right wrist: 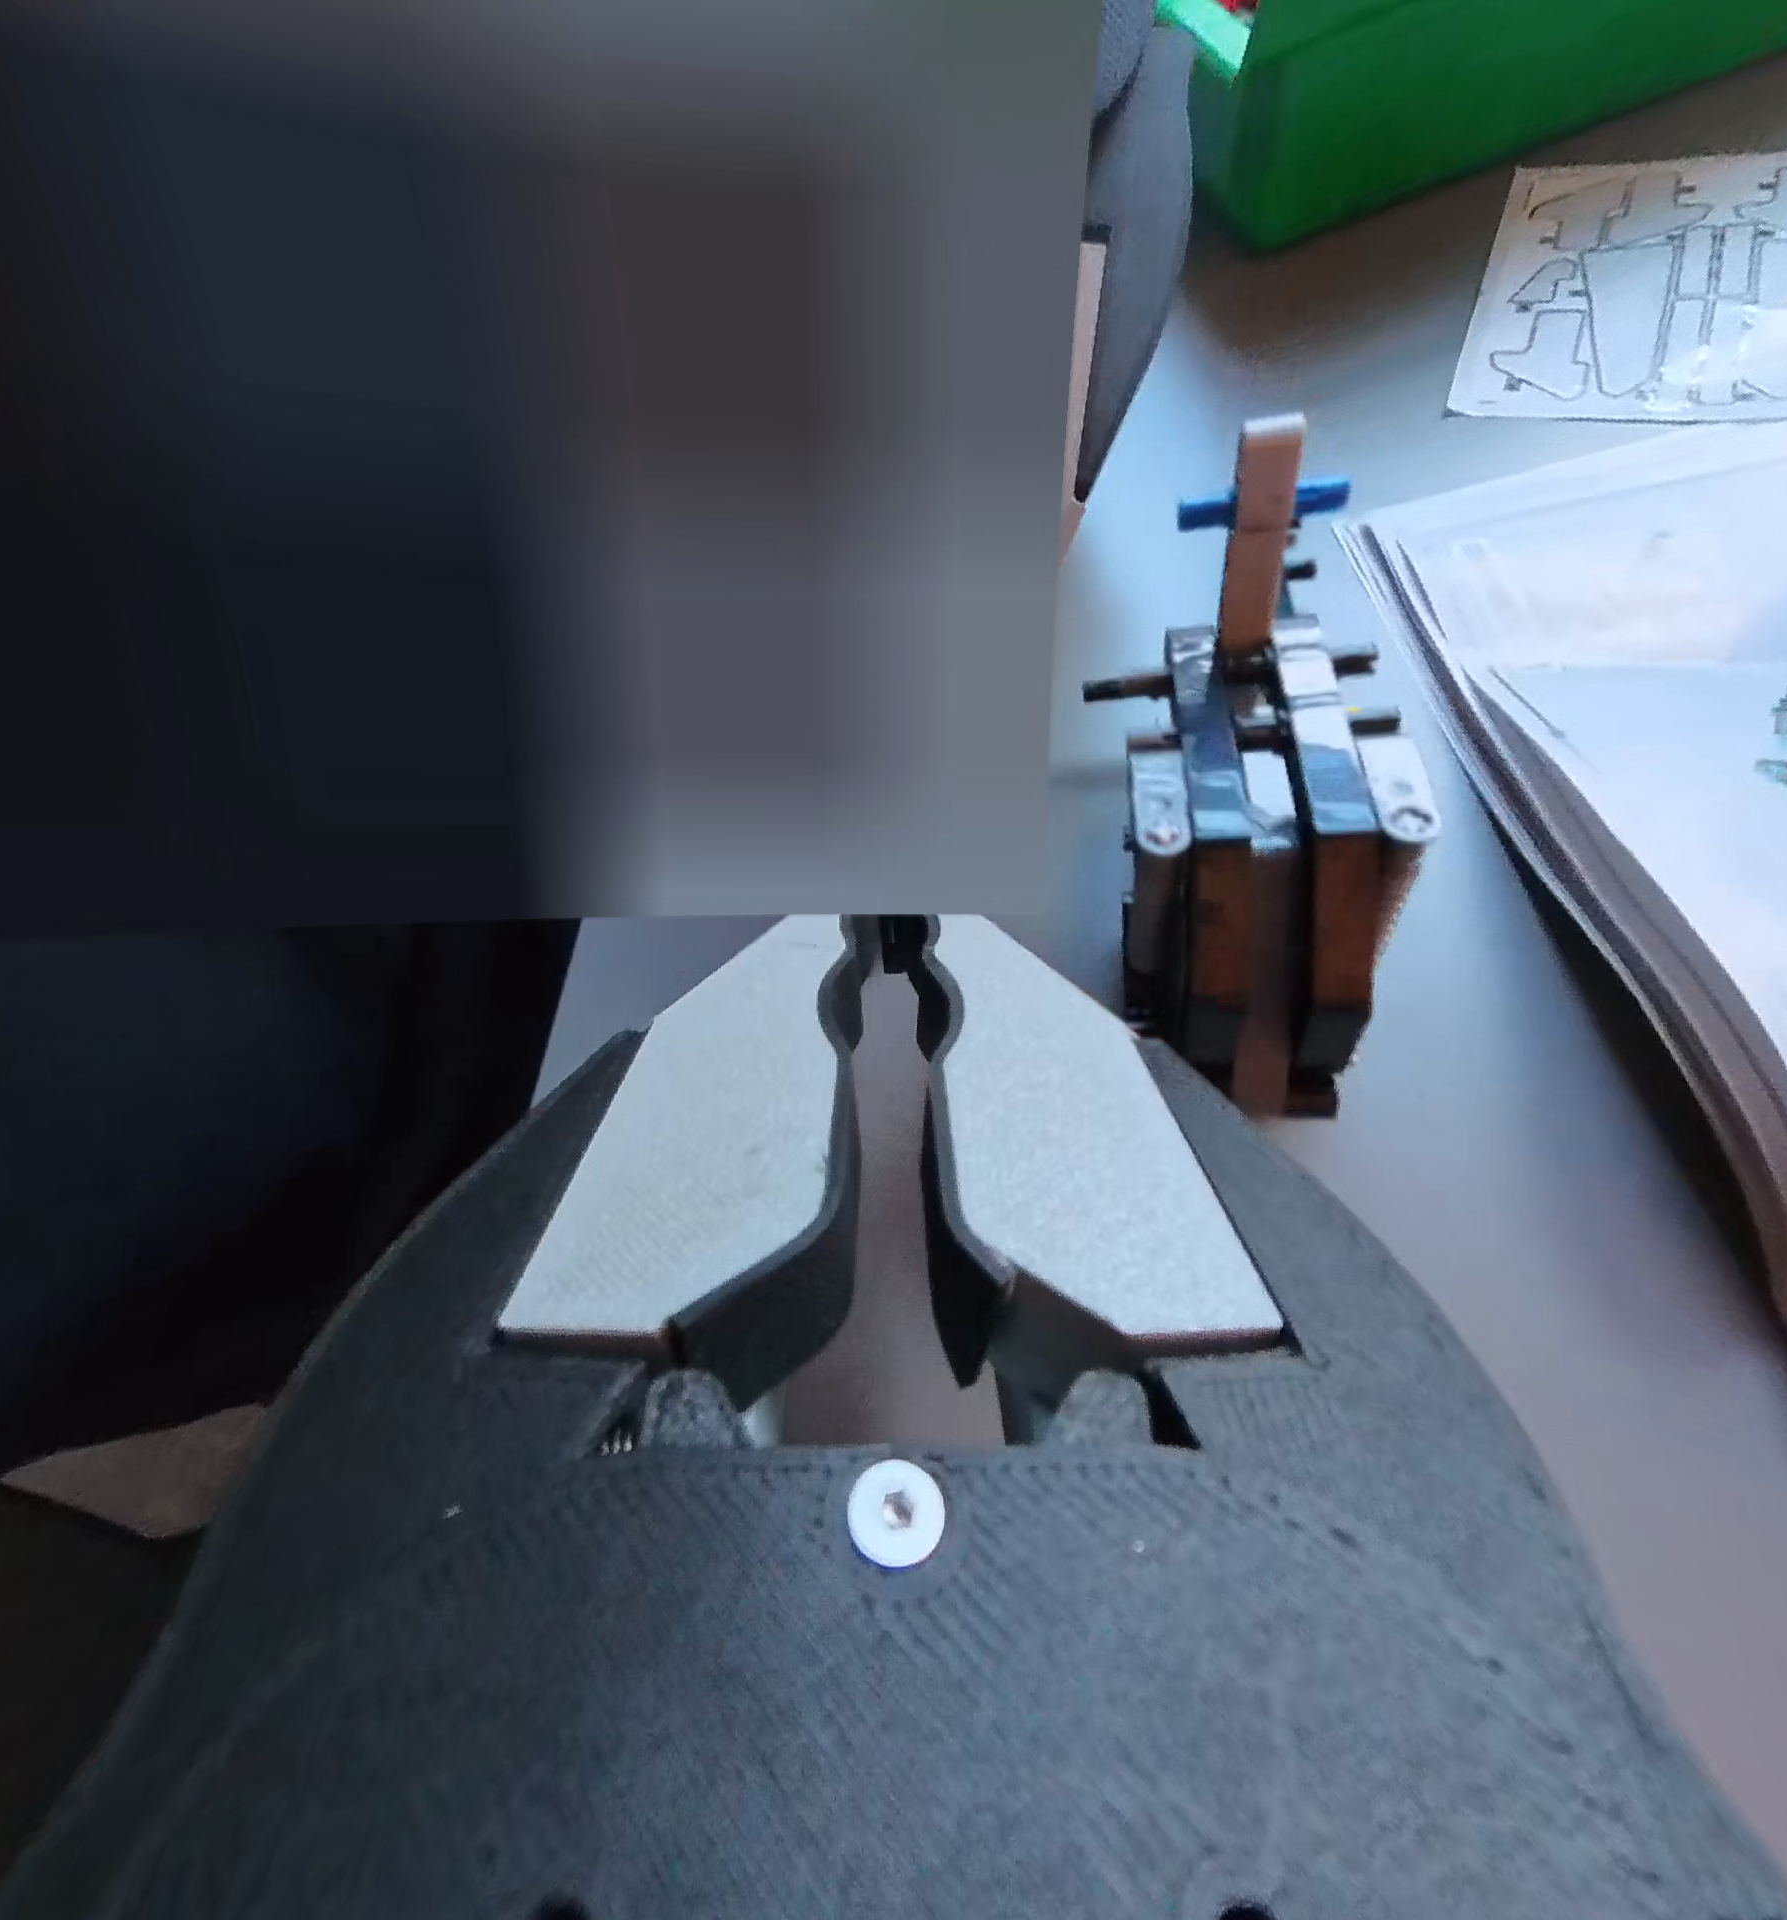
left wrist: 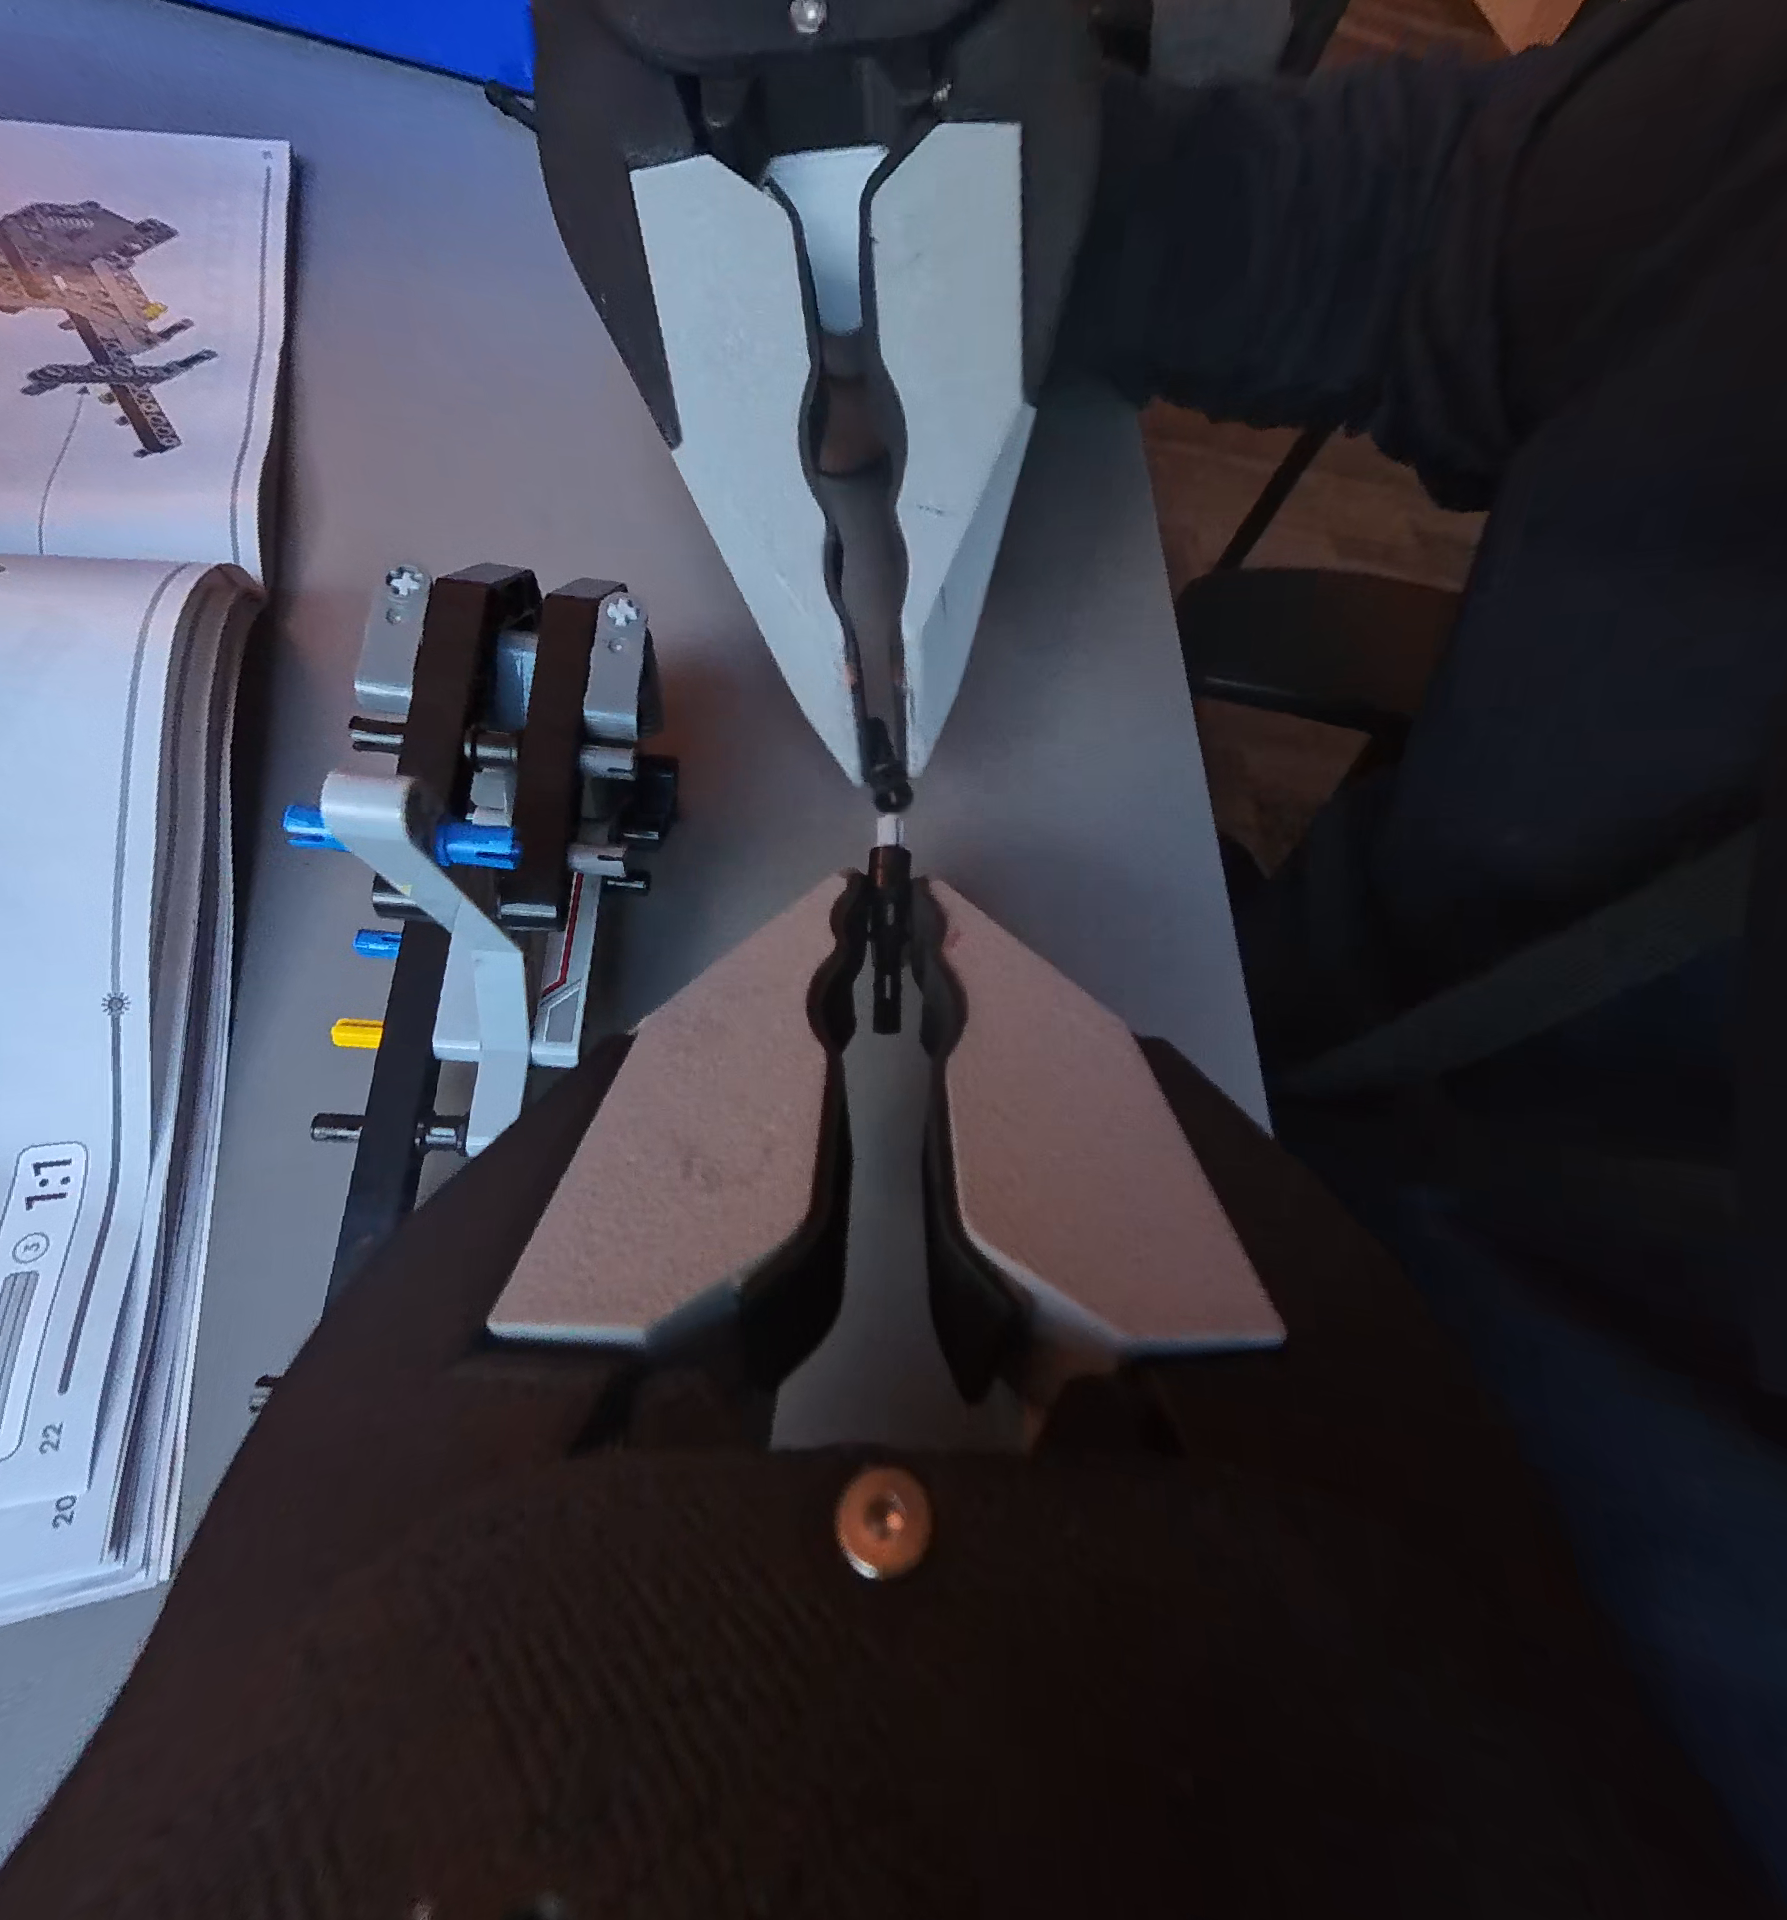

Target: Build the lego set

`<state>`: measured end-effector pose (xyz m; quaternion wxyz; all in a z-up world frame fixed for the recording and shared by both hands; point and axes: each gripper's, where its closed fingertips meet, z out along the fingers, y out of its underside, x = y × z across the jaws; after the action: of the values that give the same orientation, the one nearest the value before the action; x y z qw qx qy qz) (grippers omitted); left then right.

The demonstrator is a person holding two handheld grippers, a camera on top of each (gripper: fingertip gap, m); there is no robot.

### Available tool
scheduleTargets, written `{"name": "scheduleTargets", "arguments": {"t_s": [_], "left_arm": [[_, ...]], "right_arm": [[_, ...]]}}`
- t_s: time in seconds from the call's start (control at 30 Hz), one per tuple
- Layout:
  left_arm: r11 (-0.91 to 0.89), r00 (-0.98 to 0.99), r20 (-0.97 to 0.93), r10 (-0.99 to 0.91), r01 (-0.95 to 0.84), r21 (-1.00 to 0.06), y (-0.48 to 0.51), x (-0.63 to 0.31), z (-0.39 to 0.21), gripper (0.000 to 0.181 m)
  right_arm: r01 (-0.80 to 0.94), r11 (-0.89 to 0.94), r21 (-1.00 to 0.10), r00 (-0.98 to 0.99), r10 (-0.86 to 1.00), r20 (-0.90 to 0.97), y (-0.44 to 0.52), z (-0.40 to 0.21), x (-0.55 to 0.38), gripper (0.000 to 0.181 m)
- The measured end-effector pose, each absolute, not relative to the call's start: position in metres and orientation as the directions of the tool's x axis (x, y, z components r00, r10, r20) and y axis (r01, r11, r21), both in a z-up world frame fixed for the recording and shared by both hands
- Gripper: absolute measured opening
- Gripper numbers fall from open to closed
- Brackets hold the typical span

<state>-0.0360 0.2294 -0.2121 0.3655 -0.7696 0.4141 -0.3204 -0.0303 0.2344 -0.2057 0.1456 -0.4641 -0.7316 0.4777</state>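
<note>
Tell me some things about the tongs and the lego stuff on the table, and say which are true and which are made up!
1. The left tongs hold a small black pin. True.
2. The right tongs are wide open and hold nothing. False: they are shut on a small black piece.
3. The two sets of tongs point tip to tip. True; whether the two small parts touch is hard to tell.
4. The half-built lego model is held up in the air by the tongs. False: it stands on the grey table, off to the side.
5. An open instruction booklet lies by the model. True.
6. The pins sticking out of the model are all red. False: blue, yellow and black ones show.
</note>
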Motion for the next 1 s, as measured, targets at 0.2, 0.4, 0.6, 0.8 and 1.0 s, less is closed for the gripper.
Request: {"name": "scheduleTargets", "arguments": {"t_s": [0.2,0.4,0.6,0.8,1.0], "left_arm": [[-0.409,0.448,0.216,-0.868,-0.396,-0.822,0.2282,-0.036,-0.2123,0.006],[-0.407,0.447,0.212,-0.869,-0.401,-0.821,0.2274,-0.0355,-0.2124,0.007],[-0.413,0.449,0.219,-0.866,-0.396,-0.82,0.2279,-0.0356,-0.2126,0.006],[-0.422,0.453,0.227,-0.862,-0.392,-0.818,0.2284,-0.0359,-0.2127,0.006],[-0.436,0.455,0.244,-0.856,-0.383,-0.815,0.2291,-0.0372,-0.2129,0.006]], "right_arm": [[0.544,0.08,-0.835,-0.536,0.799,-0.273,0.2284,-0.2038,-0.0343,0.002],[0.547,0.057,-0.835,-0.523,0.803,-0.288,0.2318,-0.2038,-0.0352,0.002],[0.55,0.059,-0.833,-0.523,0.802,-0.288,0.2305,-0.2043,-0.0361,0.002],[0.551,0.066,-0.832,-0.511,0.815,-0.274,0.2311,-0.204,-0.0376,0.002],[0.564,0.136,-0.814,-0.473,0.861,-0.184,0.2311,-0.2042,-0.041,0.002]]}}
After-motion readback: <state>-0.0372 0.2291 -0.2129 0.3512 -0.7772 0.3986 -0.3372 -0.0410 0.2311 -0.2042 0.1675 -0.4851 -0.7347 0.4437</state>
